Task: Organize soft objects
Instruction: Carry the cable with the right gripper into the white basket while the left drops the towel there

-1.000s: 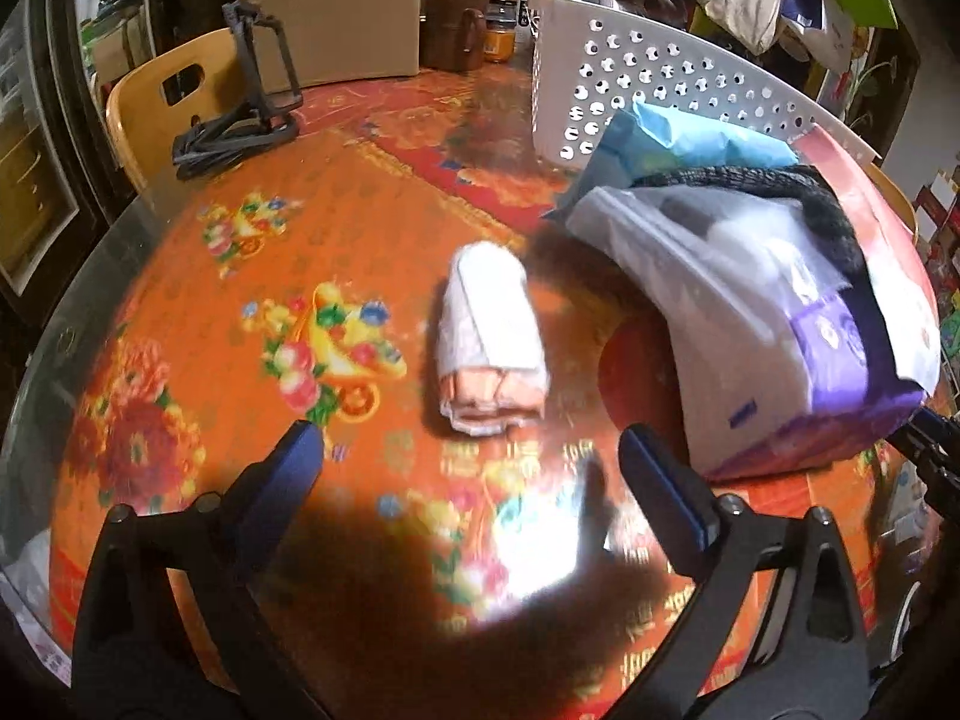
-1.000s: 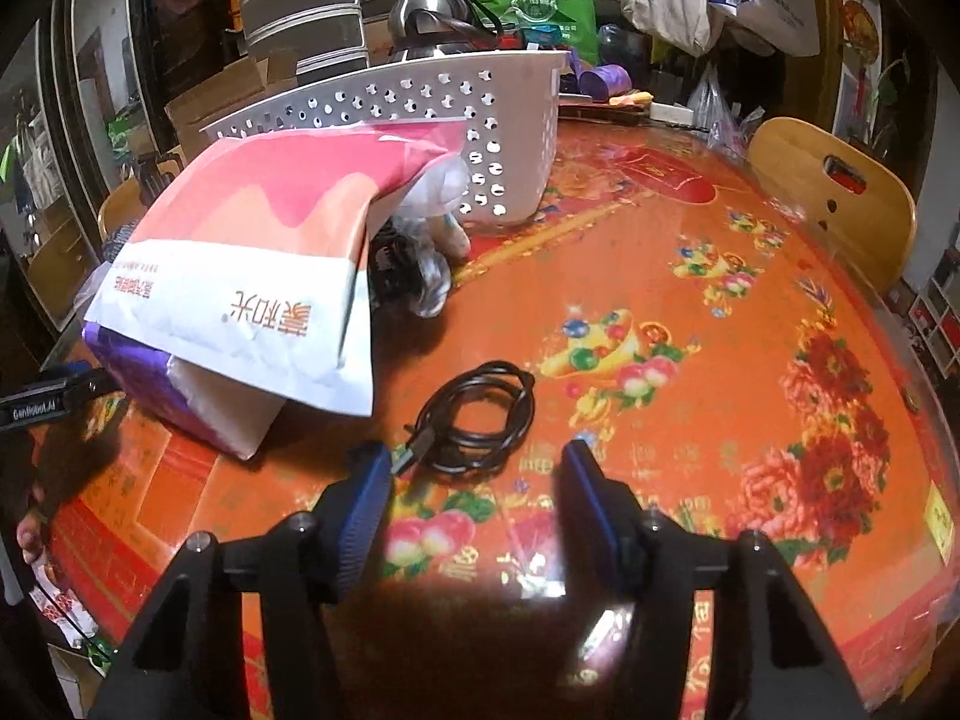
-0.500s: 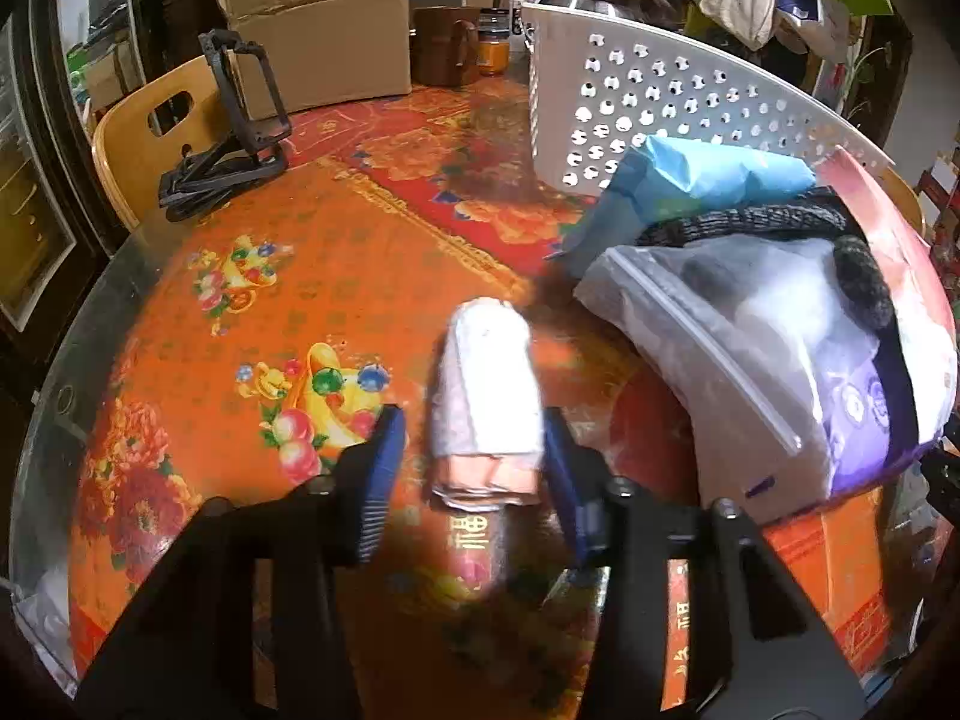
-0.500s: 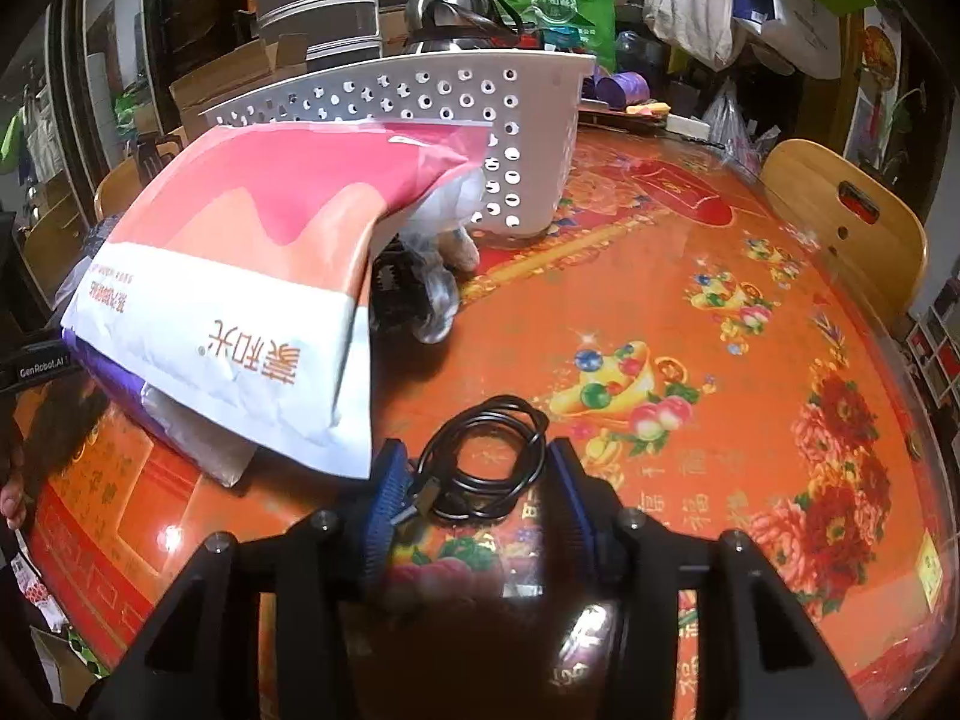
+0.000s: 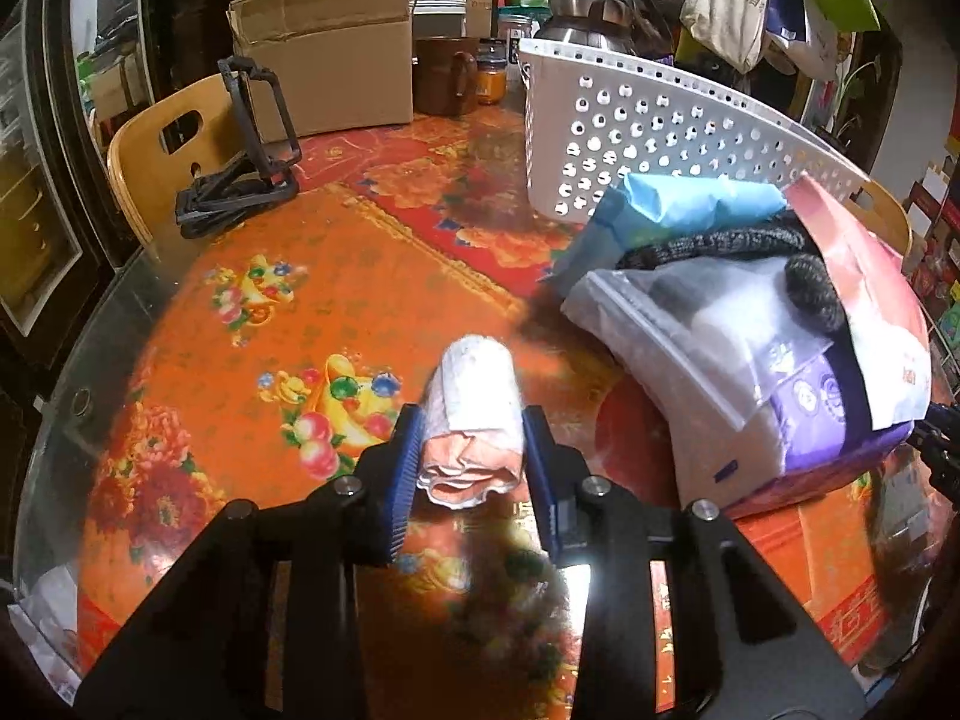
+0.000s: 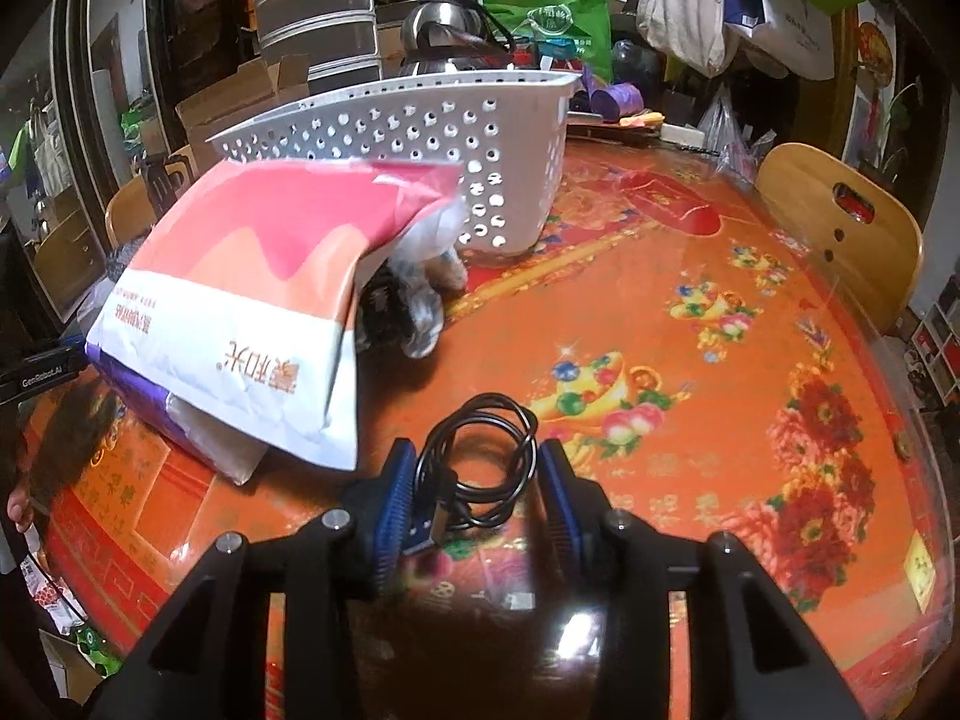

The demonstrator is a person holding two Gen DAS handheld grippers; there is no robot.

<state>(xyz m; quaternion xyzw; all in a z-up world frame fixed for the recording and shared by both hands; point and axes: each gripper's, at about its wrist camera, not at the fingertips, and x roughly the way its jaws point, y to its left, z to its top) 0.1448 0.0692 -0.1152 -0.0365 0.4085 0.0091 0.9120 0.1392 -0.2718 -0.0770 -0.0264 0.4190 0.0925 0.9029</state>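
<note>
On the orange flowered table (image 5: 336, 276), the left gripper (image 5: 471, 456) is clamped on a rolled white and pink cloth (image 5: 474, 414). Its blue pads press both flanks of the roll's near end, just below the centre of the left wrist view; the jaws closed within the last second and have settled there. The far end of the roll lies on the tabletop, pointing toward 12 o'clock.

At 10 o'clock from the roll, a black folding stand (image 5: 240, 180) sits near a wooden chair (image 5: 156, 144), with a cardboard box (image 5: 327, 54) behind it. At 1 o'clock stands a white perforated basket (image 5: 648, 138). At 3 o'clock, a heap of soft packages leans together: a blue pack (image 5: 672, 210), a dark knitted item (image 5: 804, 282), a clear plastic bag (image 5: 690, 324) and a purple pack (image 5: 840, 420), under a pink and white pouch (image 5: 870, 312).

In the right wrist view, the same pink and white pouch (image 6: 252, 300) lies at 10 o'clock and the basket (image 6: 420, 138) at 12 o'clock. The right gripper (image 6: 477, 480) has just been closing around a coiled black cable (image 6: 486, 456), which lies on the table between the jaws. The left pad touches the coil and its plug; the right pad is at the coil's edge, though firm contact there cannot be told. A second wooden chair (image 6: 840, 222) stands at 2 o'clock beyond the table edge.
</note>
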